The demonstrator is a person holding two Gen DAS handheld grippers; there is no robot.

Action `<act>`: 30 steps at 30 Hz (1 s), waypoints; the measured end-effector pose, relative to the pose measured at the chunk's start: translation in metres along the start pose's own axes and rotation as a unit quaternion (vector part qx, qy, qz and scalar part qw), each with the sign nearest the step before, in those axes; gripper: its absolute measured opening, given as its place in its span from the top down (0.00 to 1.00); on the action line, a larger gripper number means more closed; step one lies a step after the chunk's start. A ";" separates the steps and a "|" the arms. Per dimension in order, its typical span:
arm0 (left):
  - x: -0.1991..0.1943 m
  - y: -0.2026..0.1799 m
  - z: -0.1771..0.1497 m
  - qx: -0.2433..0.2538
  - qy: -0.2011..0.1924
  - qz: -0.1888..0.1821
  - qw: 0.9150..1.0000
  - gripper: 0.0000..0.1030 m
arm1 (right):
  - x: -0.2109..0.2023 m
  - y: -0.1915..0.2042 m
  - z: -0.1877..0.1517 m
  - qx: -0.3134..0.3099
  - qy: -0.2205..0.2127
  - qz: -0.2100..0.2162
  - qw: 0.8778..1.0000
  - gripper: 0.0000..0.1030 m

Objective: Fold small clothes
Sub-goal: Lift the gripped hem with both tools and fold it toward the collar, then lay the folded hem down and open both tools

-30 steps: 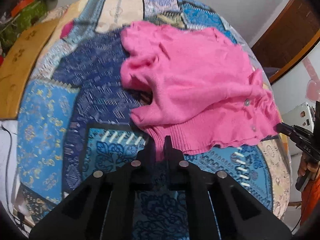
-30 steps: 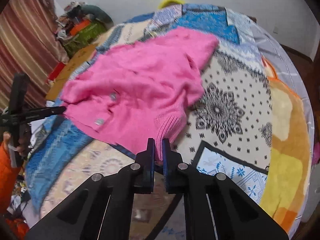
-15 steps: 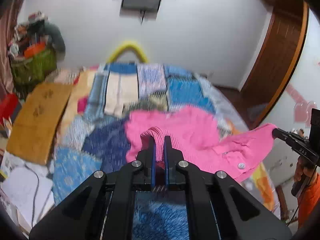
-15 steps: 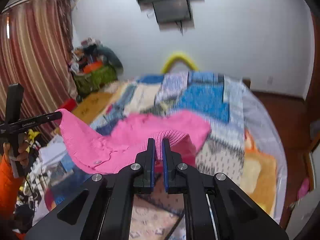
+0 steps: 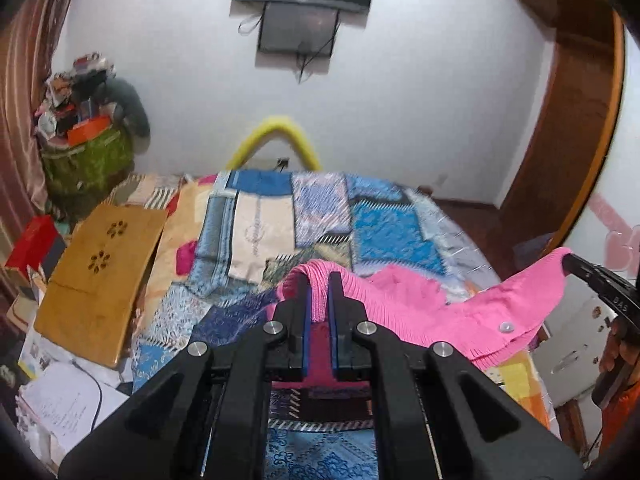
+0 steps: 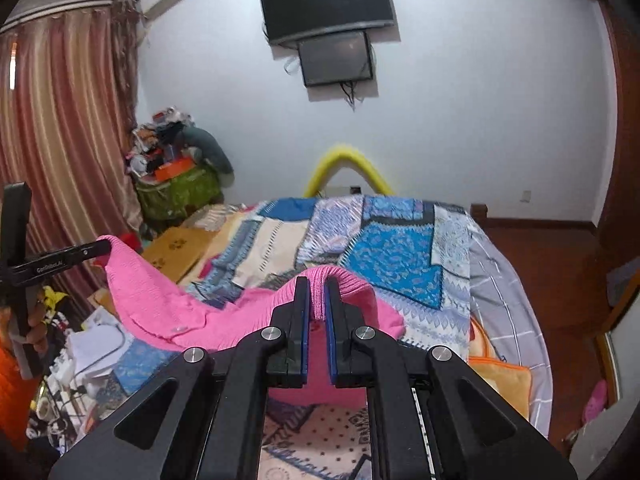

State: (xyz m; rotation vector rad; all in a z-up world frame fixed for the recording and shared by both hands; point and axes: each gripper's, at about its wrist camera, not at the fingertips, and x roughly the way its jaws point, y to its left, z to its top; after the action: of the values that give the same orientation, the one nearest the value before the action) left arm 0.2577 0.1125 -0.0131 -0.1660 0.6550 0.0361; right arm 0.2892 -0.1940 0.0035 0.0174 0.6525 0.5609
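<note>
A small pink knit cardigan (image 5: pixel 492 312) with buttons hangs stretched in the air above the bed. My left gripper (image 5: pixel 319 280) is shut on one ribbed corner of its hem. My right gripper (image 6: pixel 317 284) is shut on the other ribbed corner; the cardigan (image 6: pixel 160 300) spans leftward between them. In the left wrist view the right gripper (image 5: pixel 600 284) shows at the far right pinching the cloth. In the right wrist view the left gripper (image 6: pixel 60 260) shows at the far left. The lower part of the cardigan hangs down, hidden behind the grippers.
A patchwork blue bedspread (image 5: pixel 384 236) covers the bed below. A wooden board (image 5: pixel 104 276) lies at the bed's left. A cluttered green basket (image 6: pixel 176 192) stands by the curtain. A yellow arch (image 6: pixel 348 160) and wall screens (image 6: pixel 328 12) are behind. Papers and cables (image 5: pixel 68 396) lie left.
Both grippers have lifted the cardigan off the bedspread and tilted up, so it now hangs stretched between them in the air instead of lying on the bed.
</note>
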 end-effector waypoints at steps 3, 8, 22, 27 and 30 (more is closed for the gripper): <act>0.039 0.012 -0.004 -0.016 0.040 0.009 0.999 0.94 | 0.026 -0.009 -0.005 0.009 0.028 -0.008 1.000 0.94; 0.107 0.032 -0.016 -0.042 0.098 0.027 0.994 0.94 | 0.075 -0.024 -0.017 0.019 0.076 -0.018 0.997 0.94; 0.265 0.049 -0.011 -0.051 0.182 0.062 0.980 0.94 | 0.196 -0.070 -0.017 0.049 0.152 -0.038 0.986 0.94; 0.300 0.055 -0.016 -0.048 0.202 0.077 0.975 0.94 | 0.216 -0.078 -0.022 0.048 0.164 -0.042 0.984 0.92; 0.304 0.058 -0.017 -0.040 0.205 0.089 0.974 0.86 | 0.219 -0.078 -0.023 0.032 0.165 -0.049 0.985 0.91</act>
State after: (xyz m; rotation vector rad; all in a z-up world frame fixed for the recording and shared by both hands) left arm 0.4838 0.1614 -0.2203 -0.1933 1.0817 0.2048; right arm 0.4567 -0.1548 -0.1545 -0.0486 0.9894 0.4515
